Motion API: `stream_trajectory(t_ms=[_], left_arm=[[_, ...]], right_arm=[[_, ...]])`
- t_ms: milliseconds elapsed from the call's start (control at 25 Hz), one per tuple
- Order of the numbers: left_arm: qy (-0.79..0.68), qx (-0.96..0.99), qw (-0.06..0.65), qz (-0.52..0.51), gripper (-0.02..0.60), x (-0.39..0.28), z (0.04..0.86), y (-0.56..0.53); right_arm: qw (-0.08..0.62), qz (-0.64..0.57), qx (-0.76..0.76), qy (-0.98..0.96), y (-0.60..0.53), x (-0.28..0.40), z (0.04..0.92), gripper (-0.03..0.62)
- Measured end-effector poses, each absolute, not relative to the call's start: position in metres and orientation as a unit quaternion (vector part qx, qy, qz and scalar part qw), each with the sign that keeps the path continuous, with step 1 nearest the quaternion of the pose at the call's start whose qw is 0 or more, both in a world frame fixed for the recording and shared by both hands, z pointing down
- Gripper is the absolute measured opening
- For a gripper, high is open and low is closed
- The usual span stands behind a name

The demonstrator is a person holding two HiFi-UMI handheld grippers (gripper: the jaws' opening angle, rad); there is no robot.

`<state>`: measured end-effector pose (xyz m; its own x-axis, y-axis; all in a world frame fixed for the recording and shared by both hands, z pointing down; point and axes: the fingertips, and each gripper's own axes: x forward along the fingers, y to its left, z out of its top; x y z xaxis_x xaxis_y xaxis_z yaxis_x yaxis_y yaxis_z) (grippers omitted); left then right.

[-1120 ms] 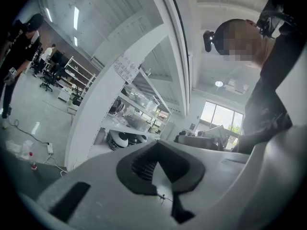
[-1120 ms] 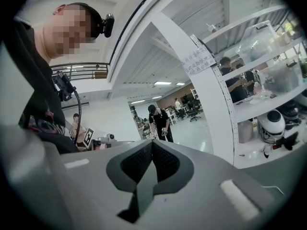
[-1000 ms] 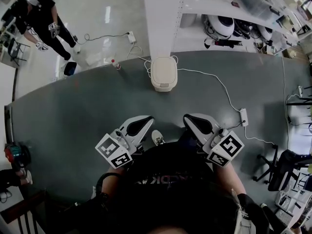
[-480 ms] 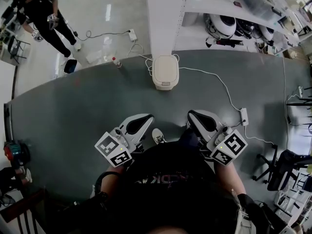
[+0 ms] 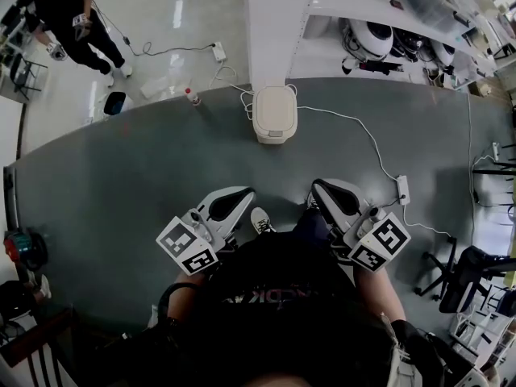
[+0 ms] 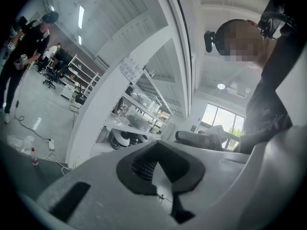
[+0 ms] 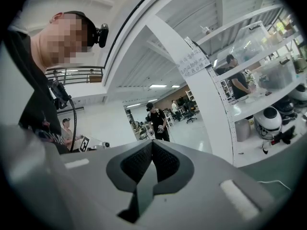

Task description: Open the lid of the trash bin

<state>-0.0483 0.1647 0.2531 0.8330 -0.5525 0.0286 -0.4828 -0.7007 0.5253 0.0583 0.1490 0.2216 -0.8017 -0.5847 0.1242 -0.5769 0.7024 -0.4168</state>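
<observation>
trash bin (image 5: 274, 114) sits on the grey floor straight ahead of the person, back against the foot of the white pillar (image 5: 270, 22), lid flat and closed. its long axis runs away from the person, and the front edge with the small tab faces back toward them.

left gripper (image 5: 242, 196) and right gripper (image 5: 321, 190) are both held low by the body and well apart from the bin. the bin lies forward and about midway between them, so neither is clearly nearer. both point out level, not down at the lid. the bin shows in neither gripper view, only shelves, ceiling and people.

left jaws are pressed together with nothing between them. right jaws are the same, tips meeting and empty.

judgement: task not started. the next move needs a reach forward and down to the front edge of the lid.

a white cable (image 5: 355, 135) runs from the bin's side to a power strip (image 5: 402, 190) on the right. a shoe (image 5: 260, 222) shows between the grippers.

versus the earlier frames: the bin sits slightly higher and further right in the head view and the lid is unchanged. the grippers have barely shifted, though the right marker cube is a bit further right. the bystander (image 5: 72, 22) at top left has moved further toward the corner.
</observation>
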Motion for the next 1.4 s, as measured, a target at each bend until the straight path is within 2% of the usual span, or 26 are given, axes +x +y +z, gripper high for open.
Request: stream_trajectory(t_ms=[320, 720, 840, 920, 1120, 1400], left_arm=[[-0.288, 0.918, 0.265, -0.063, 0.000, -0.046, 0.256, 0.158], [-0.324, 0.909, 0.258, -0.045, 0.000, -0.027, 0.270, 0.127], [-0.333, 0.904, 0.265, -0.035, 0.000, -0.017, 0.275, 0.112], [-0.338, 0.902, 0.267, -0.037, 0.000, -0.013, 0.273, 0.101], [-0.344, 0.901, 0.261, -0.033, 0.000, -0.003, 0.279, 0.076], [-0.322, 0.900, 0.293, 0.010, 0.000, 0.022, 0.331, 0.067]], right_arm=[[-0.002, -0.221, -0.313, 0.924, 0.128, 0.057, 0.223, 0.008], [-0.029, -0.207, -0.299, 0.931, 0.048, 0.068, 0.256, 0.009], [-0.052, -0.214, -0.294, 0.930, 0.019, 0.075, 0.288, 0.010], [-0.061, -0.238, -0.288, 0.925, 0.002, 0.079, 0.312, 0.052], [-0.081, -0.284, -0.293, 0.910, -0.041, 0.084, 0.380, 0.058], [-0.128, -0.408, -0.313, 0.848, -0.070, 0.082, 0.545, 0.089]])
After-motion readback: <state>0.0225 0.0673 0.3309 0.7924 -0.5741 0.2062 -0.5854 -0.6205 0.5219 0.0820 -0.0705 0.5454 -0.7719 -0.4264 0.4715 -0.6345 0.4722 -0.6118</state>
